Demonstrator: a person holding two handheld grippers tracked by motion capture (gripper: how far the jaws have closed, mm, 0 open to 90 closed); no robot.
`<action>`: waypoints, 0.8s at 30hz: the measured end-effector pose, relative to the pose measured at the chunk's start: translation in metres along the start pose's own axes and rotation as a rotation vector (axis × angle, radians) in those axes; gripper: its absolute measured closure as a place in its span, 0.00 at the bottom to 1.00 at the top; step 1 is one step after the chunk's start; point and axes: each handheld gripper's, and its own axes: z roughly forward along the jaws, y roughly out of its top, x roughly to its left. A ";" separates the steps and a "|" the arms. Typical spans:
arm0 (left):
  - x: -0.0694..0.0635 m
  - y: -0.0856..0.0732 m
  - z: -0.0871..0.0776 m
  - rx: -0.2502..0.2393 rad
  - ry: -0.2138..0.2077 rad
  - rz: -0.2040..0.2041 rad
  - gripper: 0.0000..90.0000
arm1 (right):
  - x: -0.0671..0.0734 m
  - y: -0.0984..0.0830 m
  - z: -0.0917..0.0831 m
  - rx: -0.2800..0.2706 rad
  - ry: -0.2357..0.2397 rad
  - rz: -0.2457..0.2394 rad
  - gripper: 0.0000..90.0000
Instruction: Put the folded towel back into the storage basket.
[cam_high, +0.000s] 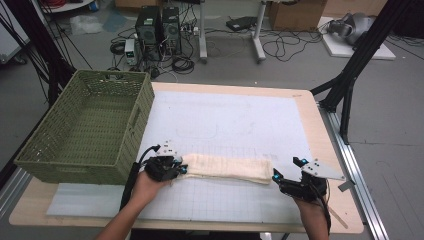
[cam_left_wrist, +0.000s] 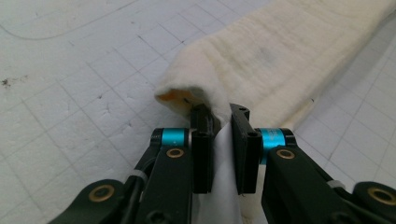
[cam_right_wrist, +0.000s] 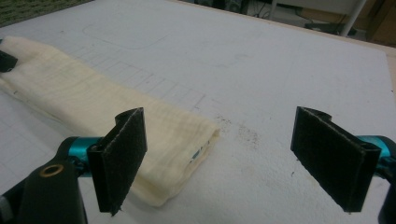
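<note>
A cream folded towel (cam_high: 227, 168) lies as a long strip across the front of the white gridded mat (cam_high: 225, 125). My left gripper (cam_high: 181, 168) is at the strip's left end, shut on the towel (cam_left_wrist: 261, 60), with a fold of cloth pinched between its jaws (cam_left_wrist: 220, 135). At the strip's right end my right gripper (cam_high: 276, 176) stands open just off the cloth. In the right gripper view the towel (cam_right_wrist: 93, 107) ends ahead of the left pad (cam_right_wrist: 119, 158), and the gripper (cam_right_wrist: 224, 163) has bare mat between its jaws.
A green woven basket (cam_high: 87, 127) stands on the table's left side, close behind my left hand. The wooden table edge (cam_high: 330, 150) runs along the right. Black frame legs (cam_high: 350, 75), computers and cables are on the floor beyond.
</note>
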 end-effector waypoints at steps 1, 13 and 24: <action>0.000 0.000 0.000 -0.004 0.000 0.003 0.90 | 0.000 0.000 0.000 0.000 0.000 0.000 0.19; -0.002 0.000 -0.010 -0.145 -0.053 -0.011 0.90 | -0.002 0.000 -0.001 -0.003 -0.007 0.010 0.19; -0.007 -0.003 -0.022 -0.248 -0.107 -0.001 0.90 | -0.004 0.000 -0.002 -0.023 -0.038 0.040 0.19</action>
